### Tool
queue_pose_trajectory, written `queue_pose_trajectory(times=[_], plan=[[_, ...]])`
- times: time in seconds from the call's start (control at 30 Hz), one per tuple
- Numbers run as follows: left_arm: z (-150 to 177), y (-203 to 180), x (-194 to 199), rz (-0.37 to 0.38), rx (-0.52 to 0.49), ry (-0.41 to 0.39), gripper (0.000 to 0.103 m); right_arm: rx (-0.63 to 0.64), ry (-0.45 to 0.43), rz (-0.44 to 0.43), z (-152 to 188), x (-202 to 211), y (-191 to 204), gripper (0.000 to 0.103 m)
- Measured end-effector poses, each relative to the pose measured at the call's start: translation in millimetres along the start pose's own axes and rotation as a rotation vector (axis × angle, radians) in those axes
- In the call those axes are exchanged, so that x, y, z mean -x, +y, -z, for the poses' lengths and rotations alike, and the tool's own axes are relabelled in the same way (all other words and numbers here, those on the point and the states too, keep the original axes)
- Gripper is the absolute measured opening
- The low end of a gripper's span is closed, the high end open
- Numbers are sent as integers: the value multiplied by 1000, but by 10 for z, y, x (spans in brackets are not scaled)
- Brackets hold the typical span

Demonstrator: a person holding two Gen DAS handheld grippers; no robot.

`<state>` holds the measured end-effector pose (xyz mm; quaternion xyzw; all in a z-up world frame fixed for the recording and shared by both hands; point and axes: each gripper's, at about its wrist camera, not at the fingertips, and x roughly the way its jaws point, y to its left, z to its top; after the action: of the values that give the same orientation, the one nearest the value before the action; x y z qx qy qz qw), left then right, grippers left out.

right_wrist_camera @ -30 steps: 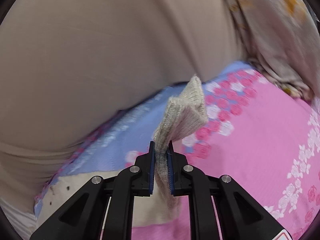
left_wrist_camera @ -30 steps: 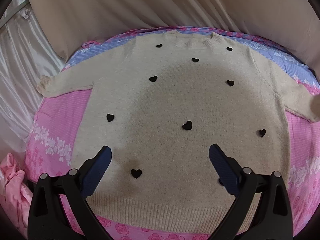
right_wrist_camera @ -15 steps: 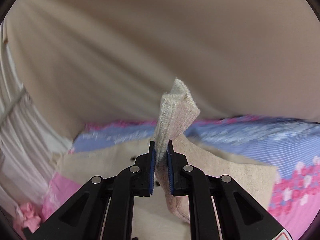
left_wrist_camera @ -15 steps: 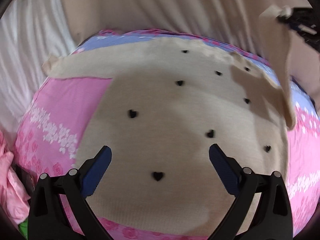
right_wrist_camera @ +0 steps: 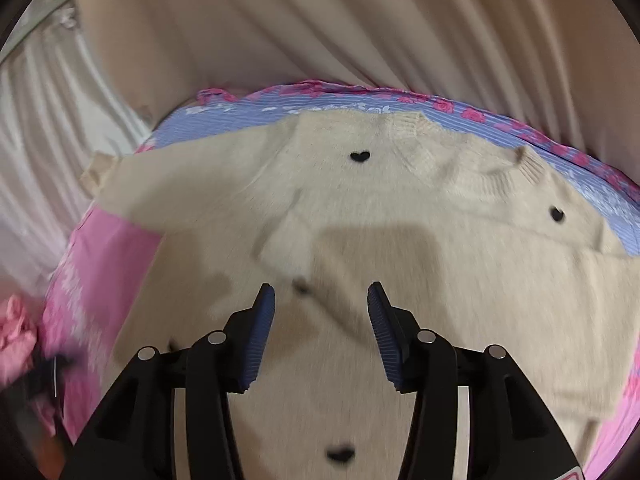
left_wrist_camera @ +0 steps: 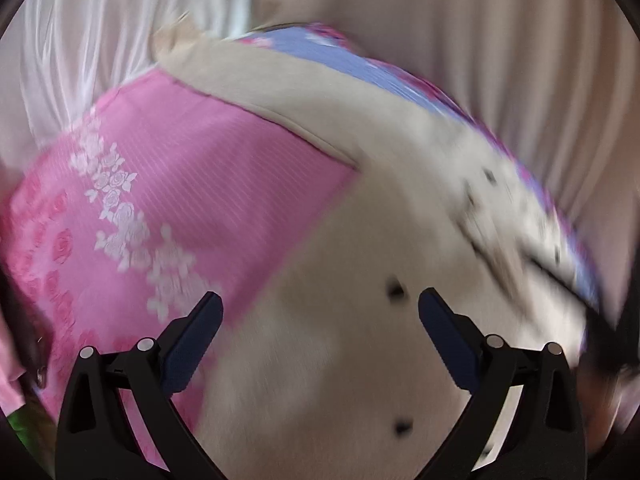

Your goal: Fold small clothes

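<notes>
A cream knit sweater [right_wrist_camera: 400,240] with small black hearts lies flat on a pink and blue floral cloth [right_wrist_camera: 112,264]. Its right sleeve [right_wrist_camera: 288,248] is folded in across the chest, its cuff just beyond my right gripper [right_wrist_camera: 320,300], which is open and empty above the body. The left sleeve [right_wrist_camera: 120,176] lies spread out to the left. In the blurred left wrist view the sweater [left_wrist_camera: 360,280] fills the lower right and the left sleeve [left_wrist_camera: 248,80] runs up left. My left gripper [left_wrist_camera: 320,308] is open and empty above the sweater's left side.
The floral cloth [left_wrist_camera: 160,200] covers a raised surface with curtains [right_wrist_camera: 320,32] hanging close behind and to the left. A pink bundle of fabric [right_wrist_camera: 16,332] lies at the left edge. The right gripper shows as a dark blur at the right of the left wrist view [left_wrist_camera: 600,320].
My right gripper carried the right sleeve across over the sweater and let it go, and now stands open. My left gripper has swung left toward the left sleeve side.
</notes>
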<state>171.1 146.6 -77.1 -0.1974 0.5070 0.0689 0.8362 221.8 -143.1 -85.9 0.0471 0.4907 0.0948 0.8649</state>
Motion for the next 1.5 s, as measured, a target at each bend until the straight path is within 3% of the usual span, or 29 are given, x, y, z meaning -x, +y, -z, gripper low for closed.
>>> queue_pose_trajectory(times=[0.17, 0.33, 0.43, 0.53, 0.57, 0.6, 0.63, 0.67, 0.73, 0.83, 0.97, 1.1, 1.23, 1.33, 1.43, 1.5], plan=[[-965, 589, -468, -2, 201, -49, 97, 22, 40, 84, 506, 375, -75, 55], [-1859, 1142, -862, -20, 366, -142, 97, -77, 114, 115, 908, 613, -269, 55], [-2169, 1381, -1172, -65, 421, -122, 97, -135, 150, 137, 1030, 652, -323, 57], [-2282, 1601, -1385, -20, 515, -108, 95, -154, 161, 160, 1052, 686, -347, 58], [-2308, 1609, -1359, -15, 518, -165, 88, -158, 159, 164, 1043, 704, -347, 60], [-2336, 1595, -1378, -6, 511, -170, 79, -158, 158, 166, 1034, 696, -337, 62], [-2370, 1591, -1435, 37, 508, -155, 47, -157, 157, 169, 1020, 698, -326, 62], [-2375, 1588, -1469, 54, 517, -142, 23, -151, 157, 170, 1011, 697, -311, 63], [-2368, 1567, -1453, 71, 543, -156, 9, -136, 163, 170, 980, 660, -277, 63], [-2440, 1386, -1215, 87, 480, -223, 5, -129, 161, 159, 969, 649, -238, 64], [-2521, 681, -650, 132, 247, -341, 5, -124, 152, 144, 976, 667, -223, 64], [-2444, -332, -41, 296, 12, -413, 5, -149, 126, 126, 1009, 734, -259, 64], [-2016, -1417, 464, 429, -244, -440, 5, -186, 83, 121, 1068, 860, -373, 64], [-1470, -2315, 460, 544, -401, -343, 6, -242, 40, 127, 1143, 998, -545, 64], [-855, -2823, 206, 564, -484, -212, 11, -310, 4, 147, 1267, 1133, -781, 65], [-334, -3134, -191, 504, -547, -90, 38, -366, -13, 169, 1378, 1211, -983, 66]])
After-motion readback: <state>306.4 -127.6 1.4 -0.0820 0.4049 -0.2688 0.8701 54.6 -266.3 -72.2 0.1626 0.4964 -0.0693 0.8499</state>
